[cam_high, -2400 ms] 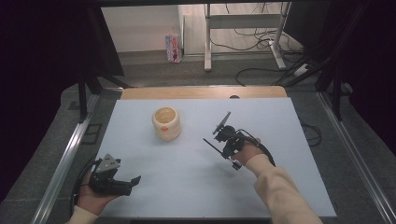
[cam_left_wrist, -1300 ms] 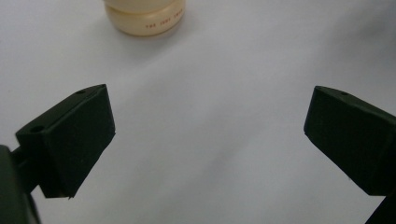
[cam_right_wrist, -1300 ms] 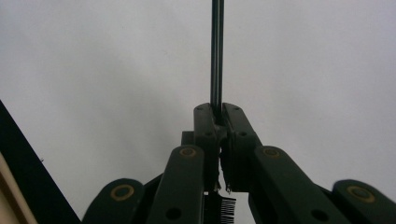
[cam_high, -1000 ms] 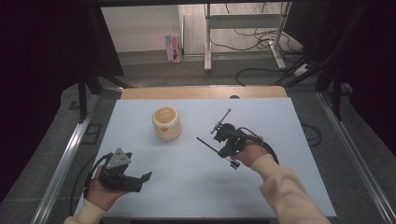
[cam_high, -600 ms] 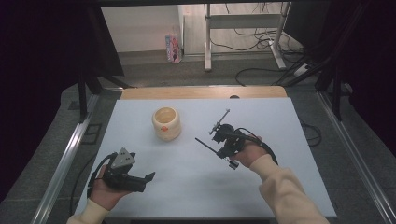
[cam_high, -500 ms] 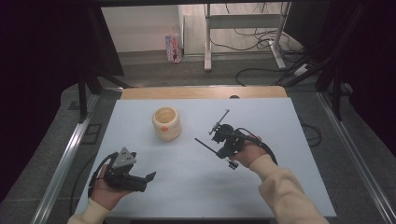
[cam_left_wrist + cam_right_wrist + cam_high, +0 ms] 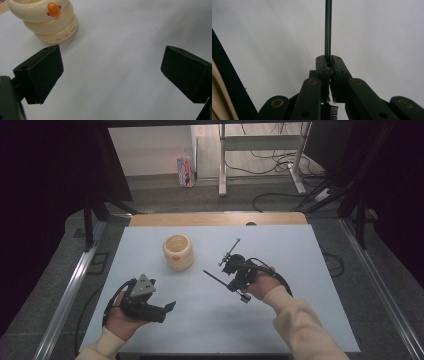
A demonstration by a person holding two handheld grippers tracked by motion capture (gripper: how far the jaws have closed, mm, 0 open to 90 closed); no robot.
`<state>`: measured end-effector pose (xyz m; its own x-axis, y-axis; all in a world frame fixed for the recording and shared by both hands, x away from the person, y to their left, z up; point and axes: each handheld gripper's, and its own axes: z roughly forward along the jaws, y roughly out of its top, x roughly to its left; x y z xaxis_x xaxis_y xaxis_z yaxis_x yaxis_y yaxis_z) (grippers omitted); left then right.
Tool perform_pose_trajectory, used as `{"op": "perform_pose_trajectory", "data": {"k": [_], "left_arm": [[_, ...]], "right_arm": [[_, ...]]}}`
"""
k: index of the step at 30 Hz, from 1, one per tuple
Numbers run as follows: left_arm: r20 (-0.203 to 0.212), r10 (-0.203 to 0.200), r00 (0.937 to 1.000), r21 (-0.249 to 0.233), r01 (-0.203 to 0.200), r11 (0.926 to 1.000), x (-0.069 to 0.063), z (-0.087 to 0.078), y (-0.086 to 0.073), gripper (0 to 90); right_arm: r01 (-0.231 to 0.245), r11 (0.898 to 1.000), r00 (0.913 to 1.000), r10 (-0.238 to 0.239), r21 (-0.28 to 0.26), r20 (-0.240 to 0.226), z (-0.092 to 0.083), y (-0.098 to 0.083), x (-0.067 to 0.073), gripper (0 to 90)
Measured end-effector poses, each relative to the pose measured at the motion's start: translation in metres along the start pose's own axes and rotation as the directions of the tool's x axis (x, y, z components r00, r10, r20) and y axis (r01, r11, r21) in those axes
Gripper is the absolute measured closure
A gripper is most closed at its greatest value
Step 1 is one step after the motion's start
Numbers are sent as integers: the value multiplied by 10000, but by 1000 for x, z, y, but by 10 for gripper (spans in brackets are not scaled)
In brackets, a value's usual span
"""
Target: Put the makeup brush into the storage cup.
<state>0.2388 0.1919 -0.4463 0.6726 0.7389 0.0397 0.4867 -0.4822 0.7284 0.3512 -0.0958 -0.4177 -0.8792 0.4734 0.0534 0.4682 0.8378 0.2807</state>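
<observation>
- the right tongs (image 7: pixel 220 276) are closed tight on a thin dark rod (image 7: pixel 328 27); in the right gripper view the two jaws meet around its base and the rod runs straight out ahead of them over the pale worktop (image 7: pixel 300 270).
- in the high view the rod shows as a slim black stick pointing from the right hand toward the middle of the worktop, its tip near the cream ringed cup (image 7: pixel 178 252) but apart from it.
- the left tongs (image 7: pixel 111 72) stand wide open with nothing between the pads; only bare worktop lies in the gap.
- the cream cup, with an orange duck bill on its upper ring, stands upright on the worktop ahead of the left tongs and off toward the left jaw's side, apart from it and outside the gap.
- risk: the rod is thin and held only at its end, so a slight twist of the wrist could let it pivot or slip in the pinch, and the far tip would swing wide.
- risk: if the rod is meant for the cup's mouth, a low or slanted approach could strike the rim and push or tip the light cup, as nothing steadies it yet.
- risk: the left tongs, coming in off line, could nudge the cup's wall with one jaw instead of straddling it.
</observation>
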Motion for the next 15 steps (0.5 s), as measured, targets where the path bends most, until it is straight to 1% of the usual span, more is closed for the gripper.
{"op": "perform_pose_trajectory", "data": {"k": [6,10,12,15], "left_arm": [[35,112,9999,-70,-112,9999,1,2,7,61],[145,222,9996,-35,-221,9997,1,4,11,71],[186,244,9995,-25,-244,9997,1,5,13,71],[192,250,9995,-57,-249,9997,1,5,14,70]], "right_arm": [[95,10000,9999,-95,-9,-113,2,3,2,851],[194,9998,9996,-196,-83,-214,1,4,3,851],[272,9996,9995,-274,-94,-159,1,5,3,851],[264,9996,9995,-266,-91,-185,1,5,5,851]]}}
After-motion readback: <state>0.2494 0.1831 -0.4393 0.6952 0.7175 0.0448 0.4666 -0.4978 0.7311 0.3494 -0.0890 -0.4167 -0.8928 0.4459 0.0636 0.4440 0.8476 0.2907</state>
